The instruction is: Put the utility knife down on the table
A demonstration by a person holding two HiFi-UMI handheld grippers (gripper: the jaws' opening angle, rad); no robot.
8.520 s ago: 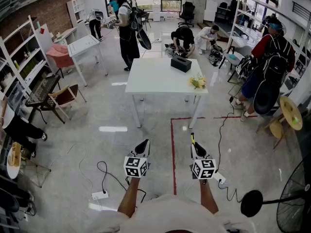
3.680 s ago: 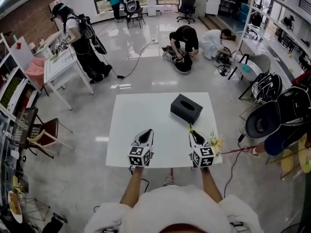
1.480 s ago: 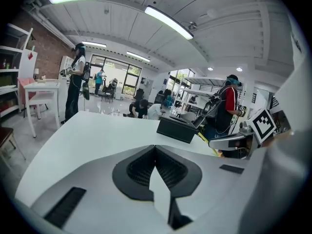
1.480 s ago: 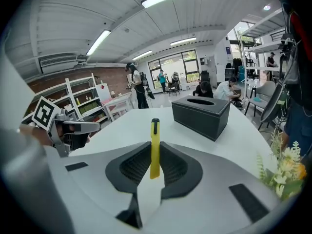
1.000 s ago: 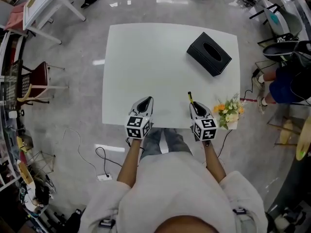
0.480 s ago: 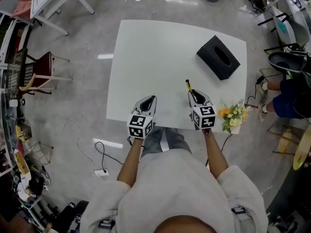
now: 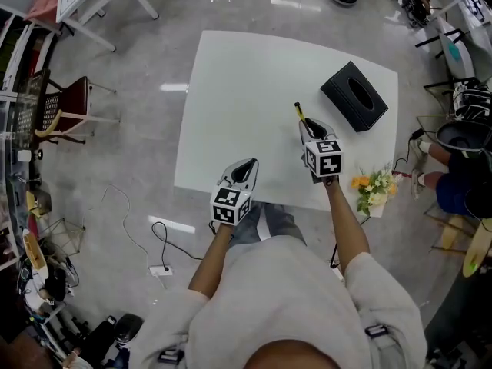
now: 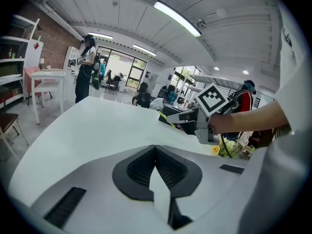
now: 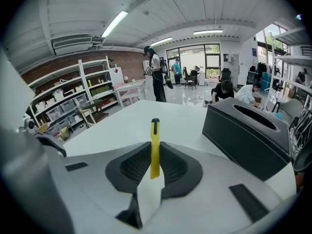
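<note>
The yellow utility knife (image 9: 155,145) sticks forward, its black tip out, from my right gripper (image 9: 155,156), which is shut on it. In the head view that right gripper (image 7: 307,123) hangs above the white table (image 7: 238,91), past its near edge, and the knife (image 7: 298,112) points away from me. My left gripper (image 7: 246,166) hovers at the table's near edge, to the left and closer to me. Its jaws (image 8: 155,150) are shut with nothing between them. The left gripper view also catches the right gripper (image 8: 191,119) with the knife (image 8: 166,118).
A black tissue box (image 7: 354,96) lies on the table's far right, just right of the knife, and looms close in the right gripper view (image 9: 248,130). A small bunch of flowers (image 7: 373,190) stands at the near right corner. Chairs, shelves and cables lie on the floor around.
My right gripper has moved forward over the table with the knife, nearer the tissue box. The left gripper has stayed at the near edge.
</note>
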